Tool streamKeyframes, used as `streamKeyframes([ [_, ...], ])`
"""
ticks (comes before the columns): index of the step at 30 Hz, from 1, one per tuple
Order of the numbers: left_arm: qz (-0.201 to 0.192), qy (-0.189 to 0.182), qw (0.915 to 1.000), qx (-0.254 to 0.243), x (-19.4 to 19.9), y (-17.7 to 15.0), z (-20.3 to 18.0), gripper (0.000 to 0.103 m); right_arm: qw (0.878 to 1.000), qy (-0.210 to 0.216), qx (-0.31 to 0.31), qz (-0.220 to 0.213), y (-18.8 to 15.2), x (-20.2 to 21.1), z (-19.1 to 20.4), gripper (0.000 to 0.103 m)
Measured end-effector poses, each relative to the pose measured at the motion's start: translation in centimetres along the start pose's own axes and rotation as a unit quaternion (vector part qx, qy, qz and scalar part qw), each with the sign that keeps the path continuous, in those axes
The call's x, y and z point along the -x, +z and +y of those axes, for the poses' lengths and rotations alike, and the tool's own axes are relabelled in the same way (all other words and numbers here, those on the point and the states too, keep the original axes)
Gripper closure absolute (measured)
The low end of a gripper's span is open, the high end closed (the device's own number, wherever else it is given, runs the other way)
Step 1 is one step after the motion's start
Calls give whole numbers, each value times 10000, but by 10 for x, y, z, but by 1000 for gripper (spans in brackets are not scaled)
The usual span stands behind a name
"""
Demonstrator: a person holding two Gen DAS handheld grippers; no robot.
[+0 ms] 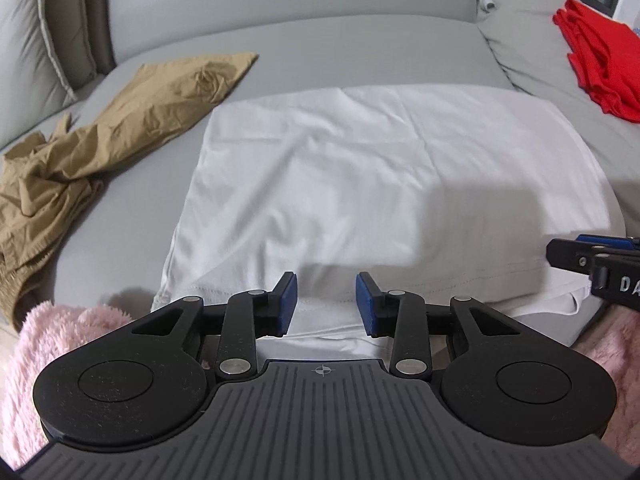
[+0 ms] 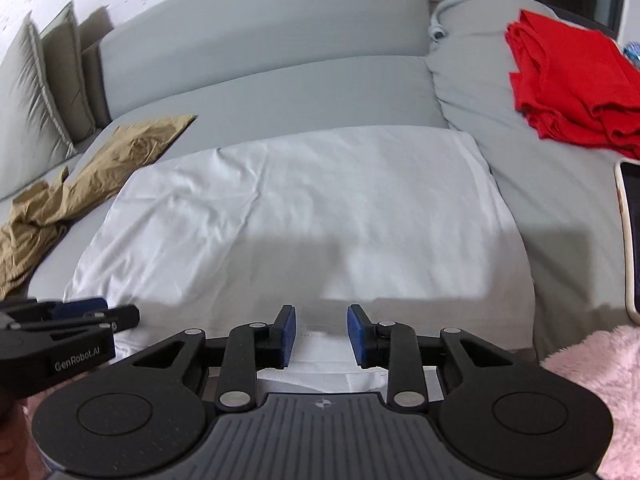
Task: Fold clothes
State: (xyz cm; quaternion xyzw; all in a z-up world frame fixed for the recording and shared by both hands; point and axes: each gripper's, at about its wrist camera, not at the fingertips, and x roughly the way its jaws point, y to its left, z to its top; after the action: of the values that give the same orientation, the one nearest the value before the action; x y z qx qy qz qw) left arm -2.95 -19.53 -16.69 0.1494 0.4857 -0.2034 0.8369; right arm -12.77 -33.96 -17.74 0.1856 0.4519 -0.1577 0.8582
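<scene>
white shirt (image 1: 360, 168) — flat, lightly creased | left gripper (image 1: 326, 304), right gripper (image 2: 321, 334) — fingers apart

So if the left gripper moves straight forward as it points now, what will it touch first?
Probably the white garment: the left gripper, jaws open, already sits over its near hem. Depth is unclear, so it may skim above the cloth.

The left hand-held gripper (image 1: 326, 300) has its jaws spread apart, gripping nothing. The right hand-held gripper (image 2: 321, 334) is likewise spread and level, just beside the left.
</scene>
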Motion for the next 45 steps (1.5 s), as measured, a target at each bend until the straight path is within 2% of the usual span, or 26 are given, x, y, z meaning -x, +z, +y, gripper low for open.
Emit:
streamKeyframes([
  [2,44,23,10000,31,1,0,-1,65,9999,7,-75,96,0,1,-4,72],
  [3,54,10,10000,49,2,0,-1,65,9999,13,-95,128,0,2,-6,67],
  [8,64,-37,9999,108,5,1,0,64,9997,13,-197,143,-3,7,-14,65],
  [11,36,-46,9998,172,6,2,2,63,9996,14,-242,109,-1,7,-16,65],
  [16,-81,-142,9996,235,6,5,4,63,9993,90,-289,-236,3,9,-22,66],
  [18,-24,-150,9998,163,2,4,2,63,9993,166,-254,-237,3,6,-22,72],
  [19,42,-138,9998,105,-1,1,1,63,9992,225,-225,-226,2,3,-22,72],
  [28,185,-6,9998,-81,-12,-6,-7,59,9992,374,11,134,-3,-17,-17,67],
  [34,324,-11,9994,-158,-10,-12,-4,57,9994,162,174,255,-9,-12,-13,66],
  [36,421,16,9989,-181,-9,-14,-3,55,9987,98,226,445,-11,-10,-11,57],
  [38,775,212,9967,-150,-9,-18,2,56,9970,129,59,767,-16,-6,-15,54],
  [41,549,33,9984,132,3,-20,15,57,9951,321,-412,835,-24,0,-27,54],
  [42,472,-29,9986,227,8,-21,19,57,9936,470,-707,749,-26,5,-36,53],
  [45,243,-164,9985,460,17,-24,30,56,9911,608,-1055,530,-25,12,-47,47],
])
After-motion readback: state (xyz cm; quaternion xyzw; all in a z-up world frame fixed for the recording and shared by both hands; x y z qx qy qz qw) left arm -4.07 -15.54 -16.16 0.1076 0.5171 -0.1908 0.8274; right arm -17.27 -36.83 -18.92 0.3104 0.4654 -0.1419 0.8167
